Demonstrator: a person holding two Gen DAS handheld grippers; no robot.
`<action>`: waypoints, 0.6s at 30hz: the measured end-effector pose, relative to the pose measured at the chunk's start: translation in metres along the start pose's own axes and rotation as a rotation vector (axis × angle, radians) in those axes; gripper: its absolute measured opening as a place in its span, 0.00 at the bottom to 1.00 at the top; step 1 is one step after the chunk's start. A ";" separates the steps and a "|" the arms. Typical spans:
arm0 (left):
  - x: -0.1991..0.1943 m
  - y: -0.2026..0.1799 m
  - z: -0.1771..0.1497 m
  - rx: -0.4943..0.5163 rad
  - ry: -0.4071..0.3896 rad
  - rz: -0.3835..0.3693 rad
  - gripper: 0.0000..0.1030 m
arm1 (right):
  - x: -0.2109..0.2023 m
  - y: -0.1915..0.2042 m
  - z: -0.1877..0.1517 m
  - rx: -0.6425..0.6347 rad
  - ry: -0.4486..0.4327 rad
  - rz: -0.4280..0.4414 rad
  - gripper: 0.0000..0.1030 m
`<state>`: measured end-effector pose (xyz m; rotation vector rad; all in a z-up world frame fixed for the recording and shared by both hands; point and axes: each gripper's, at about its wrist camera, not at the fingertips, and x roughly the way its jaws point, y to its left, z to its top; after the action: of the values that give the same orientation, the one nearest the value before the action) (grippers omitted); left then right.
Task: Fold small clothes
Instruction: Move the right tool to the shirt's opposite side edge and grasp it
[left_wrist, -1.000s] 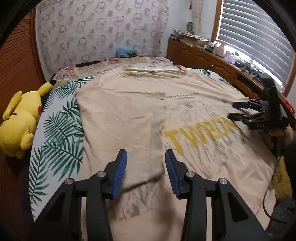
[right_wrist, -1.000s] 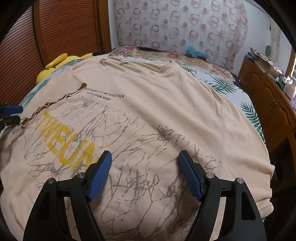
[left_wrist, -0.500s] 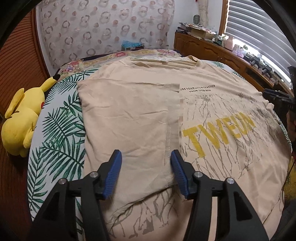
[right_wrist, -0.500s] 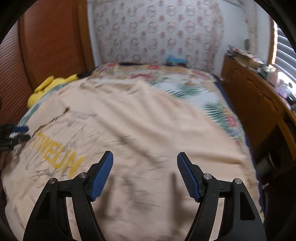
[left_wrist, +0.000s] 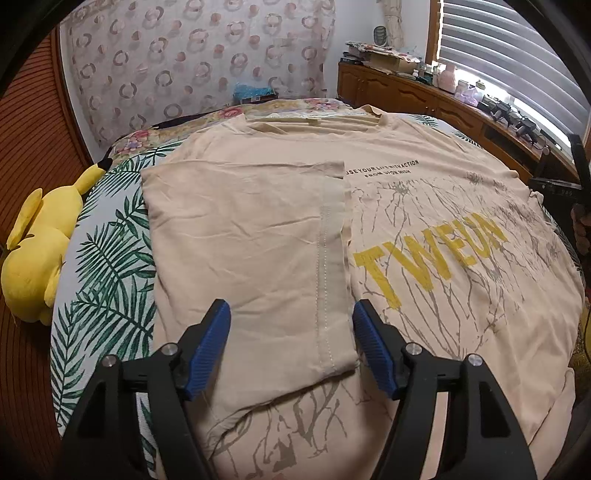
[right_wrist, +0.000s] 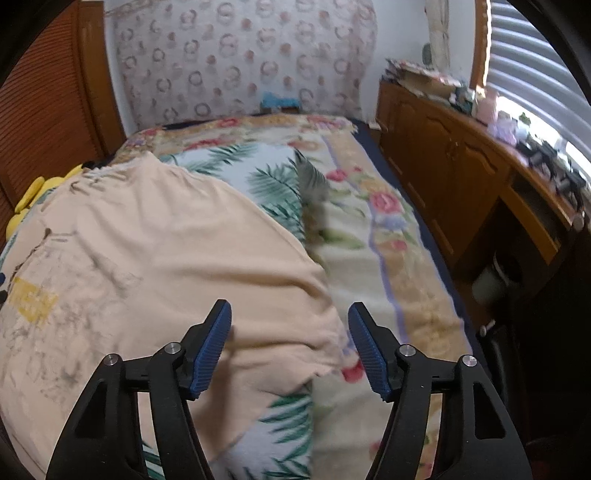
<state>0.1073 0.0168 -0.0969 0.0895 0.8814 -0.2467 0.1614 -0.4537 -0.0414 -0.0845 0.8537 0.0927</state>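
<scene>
A peach T-shirt (left_wrist: 424, 229) with yellow letters lies face up across the bed. Its left side is folded over the front as a flap (left_wrist: 251, 236) with a stitched hem. My left gripper (left_wrist: 291, 343) hovers just above the flap's near end. Its jaws are opening, and its blue pads stand clear of the cloth on both sides. In the blurred right wrist view my right gripper (right_wrist: 290, 343) is over the shirt's right edge (right_wrist: 325, 325). Its jaws are closing around the cloth's edge, but the pads do not press on it.
The bed cover (left_wrist: 107, 266) has a palm-leaf and flower print. A yellow plush toy (left_wrist: 33, 251) lies at the bed's left edge. A wooden dresser (right_wrist: 461, 177) crowded with small items runs along the right under window blinds (left_wrist: 517, 48).
The left jaws have spread wider over the flap, which now lies flat. The right gripper has swept from the shirt's printed middle to its right edge, and its jaws have narrowed a little.
</scene>
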 end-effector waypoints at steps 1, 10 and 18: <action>0.000 0.000 0.000 -0.001 0.000 -0.001 0.67 | 0.003 -0.003 -0.002 0.007 0.010 0.003 0.65; 0.000 0.001 0.000 -0.001 0.000 -0.001 0.67 | 0.014 -0.021 -0.008 0.114 0.059 0.130 0.52; 0.000 0.001 0.000 -0.001 0.000 -0.001 0.68 | 0.001 -0.011 -0.013 0.087 0.053 0.153 0.25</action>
<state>0.1079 0.0175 -0.0969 0.0880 0.8815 -0.2470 0.1531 -0.4661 -0.0501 0.0604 0.9160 0.1976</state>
